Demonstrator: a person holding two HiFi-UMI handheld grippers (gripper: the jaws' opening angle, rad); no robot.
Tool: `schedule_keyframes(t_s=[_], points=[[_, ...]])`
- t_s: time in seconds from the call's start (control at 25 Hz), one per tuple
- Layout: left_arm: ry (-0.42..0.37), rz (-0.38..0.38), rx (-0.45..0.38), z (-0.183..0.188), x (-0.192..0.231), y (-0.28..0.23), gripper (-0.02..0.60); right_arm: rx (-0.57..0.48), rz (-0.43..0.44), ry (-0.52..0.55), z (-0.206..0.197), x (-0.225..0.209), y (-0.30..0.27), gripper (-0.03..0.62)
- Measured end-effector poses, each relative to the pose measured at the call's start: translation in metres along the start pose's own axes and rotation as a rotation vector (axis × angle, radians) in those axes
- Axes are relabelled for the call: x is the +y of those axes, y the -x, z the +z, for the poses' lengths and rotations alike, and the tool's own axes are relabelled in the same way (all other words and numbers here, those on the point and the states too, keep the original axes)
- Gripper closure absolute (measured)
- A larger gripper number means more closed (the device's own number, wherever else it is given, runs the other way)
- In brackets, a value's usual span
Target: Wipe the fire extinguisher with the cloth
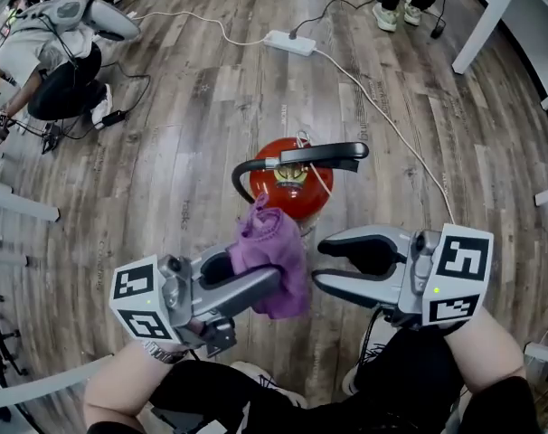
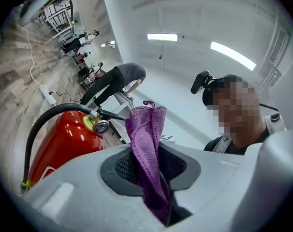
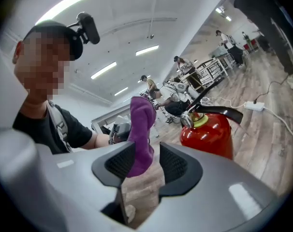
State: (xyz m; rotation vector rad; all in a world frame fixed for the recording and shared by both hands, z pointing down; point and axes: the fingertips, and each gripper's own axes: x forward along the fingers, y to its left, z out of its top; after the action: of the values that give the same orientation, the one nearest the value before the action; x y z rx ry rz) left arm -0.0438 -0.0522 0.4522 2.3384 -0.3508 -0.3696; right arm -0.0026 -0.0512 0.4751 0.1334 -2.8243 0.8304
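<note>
Fire extinguisher (image 1: 290,181) stands upright on the wood floor (image 1: 165,152), just beyond both claws & right in front of the person. Left claw (image 1: 260,283) is clamped narrow on the cloth (image 1: 272,247), gripping it low so most of it sticks out past the tips as a loose bunch. Right claw (image 1: 321,262) is spread wide & holds nothing. In its own view the cloth shows in the gap, near one pad, but neither pad presses on it.

Step in hand, imo: get the cloth down onto the tank & start wiping.
- Lead w/ the free bunch, not the hard tips, so fabric meets the paint first.
- Come at the shoulder from the side. The lever (image 1: 324,155) & hose (image 1: 242,174) crowd the top & could snag the cloth.
- Stroke along the curve, top to bottom.
- The tank is tall on a small base & prob tips if shoved sideways, so the free right claw could steady the neck while the left one rubs.
- Keep the grip firm. A thin fold may slip out under drag.

Materials:
- Tank: glossy red painted metal, round w/ a domed top. It looks smooth, so the cloth should glide.
- Lever & hose: both black, the hose a stiff rubbery arc.
- Gauge (image 2: 101,126): small & round, w/ a yellow-green collar beside it.
- Cloth: purple, fuzzy microfibre type, soft & limp.
- Floor: matt grey-brown planks. A white cable (image 1: 392,125) runs past the tank.
</note>
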Motion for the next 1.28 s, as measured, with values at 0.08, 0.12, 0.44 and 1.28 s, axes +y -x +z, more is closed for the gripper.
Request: schedule_keyframes(t_s=[0.08, 0.12, 0.44, 1.28], points=[[-0.036, 0.013, 0.003, 0.004, -0.007, -0.004, 0.5, -0.044, 0.043, -0.087, 0.006, 0.004, -0.001, 0.394], [-0.06, 0.028, 0.013, 0.004, -0.009, -0.006, 0.499, -0.065, 0.066, -0.126, 0.008, 0.006, -0.002, 0.376], [-0.064, 0.019, 0.044, -0.01, -0.013, -0.017, 0.497, 0.033, 0.122, -0.072, -0.011, 0.03, -0.025, 0.363], [-0.11, 0.099, 0.036, -0.022, -0.002, 0.046, 0.584, -0.033, -0.353, 0.217, 0.107, -0.021, 0.025, 0.528]])
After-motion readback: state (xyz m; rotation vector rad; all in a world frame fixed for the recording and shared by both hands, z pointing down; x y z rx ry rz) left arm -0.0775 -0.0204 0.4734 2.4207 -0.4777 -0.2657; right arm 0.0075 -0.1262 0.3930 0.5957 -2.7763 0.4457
